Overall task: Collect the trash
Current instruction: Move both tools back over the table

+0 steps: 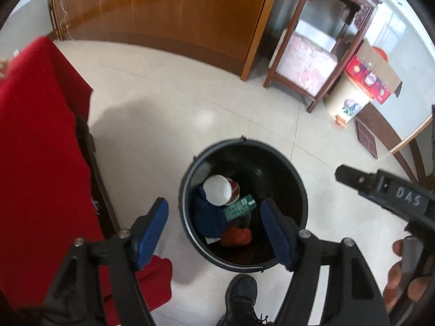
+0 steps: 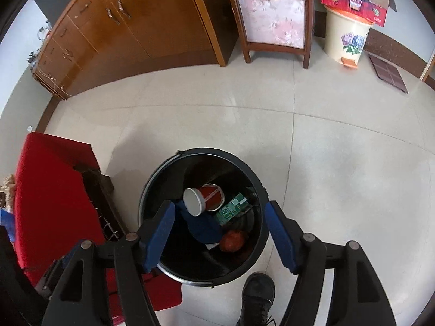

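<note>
Both grippers spread wide and empty above one black bin holding four pieces of trash

The left gripper [image 1: 214, 229] and right gripper [image 2: 220, 235] each hang jaws wide apart over the bin [image 2: 252, 255] on the tiled floor; inside lie one red paper cup [image 2: 206, 199], one green carton [image 2: 232, 209], one dark blue cloth [image 2: 202, 226] and one red-orange lump [image 2: 231, 240], hard to identify; one black boot [image 2: 257, 294] is cut off by the frame edge; a red cloth [image 2: 51, 198] drapes beside the bin.

Tiled floor [image 2: 339, 163] bears a black bin [image 2: 152, 190] (trash inside).
</note>
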Tool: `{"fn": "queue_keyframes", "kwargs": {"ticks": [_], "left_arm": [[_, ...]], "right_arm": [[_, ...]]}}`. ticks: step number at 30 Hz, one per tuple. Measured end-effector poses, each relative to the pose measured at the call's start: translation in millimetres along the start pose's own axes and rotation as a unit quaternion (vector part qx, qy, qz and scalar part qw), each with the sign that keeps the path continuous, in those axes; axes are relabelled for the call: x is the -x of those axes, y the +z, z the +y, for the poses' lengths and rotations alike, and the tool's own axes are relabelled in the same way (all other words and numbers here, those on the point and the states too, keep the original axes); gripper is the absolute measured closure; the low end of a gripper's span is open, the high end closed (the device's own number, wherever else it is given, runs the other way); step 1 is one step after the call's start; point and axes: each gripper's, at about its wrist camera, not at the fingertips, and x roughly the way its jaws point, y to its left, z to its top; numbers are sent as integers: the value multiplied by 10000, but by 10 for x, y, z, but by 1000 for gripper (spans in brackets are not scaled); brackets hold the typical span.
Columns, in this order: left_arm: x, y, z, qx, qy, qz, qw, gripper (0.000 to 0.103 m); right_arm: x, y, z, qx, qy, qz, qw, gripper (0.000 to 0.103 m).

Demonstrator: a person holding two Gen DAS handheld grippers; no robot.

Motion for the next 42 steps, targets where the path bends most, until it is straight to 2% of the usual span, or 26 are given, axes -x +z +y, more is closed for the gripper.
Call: {"fn": "queue_keyframes", "kwargs": {"ticks": [5,12,14,16,17,20,27,34,42], "left_arm": [[486,-8,105,-25,159,-356,9992,31],[1232,-146,424,202,369,-810,9958,31],[1399,-201,547,306,447,-907,9944,31],[1545,-265,675,401,542,-1002,9927,31],[1611,-298,739,445,598,-1040,9918,31],[1790,-388,945,615,802,-1159,9881,31],[2175,-716,1589,1237,1259,-1409,9742,29],[2423,-1020,2054,1652,1651,-1525,9603,29],[2565,-1157,2453,1982,1844,-1630,9488,29]], "right_arm": [[348,-198,171,214,171,-191,9994,33],[762,-570,481,610,367,-137,9974,32],[885,-667,639,753,431,-190,9961,25],[994,-745,790,896,534,-275,9942,13],[1069,-790,877,977,643,-361,9925,12],[1281,-922,1186,1284,938,-619,9853,5],[1549,-1233,1885,2090,1296,-862,9654,5],[1650,-1597,2455,2719,1627,-983,9434,5],[1683,-1873,2966,3201,1902,-997,9227,5]]}}
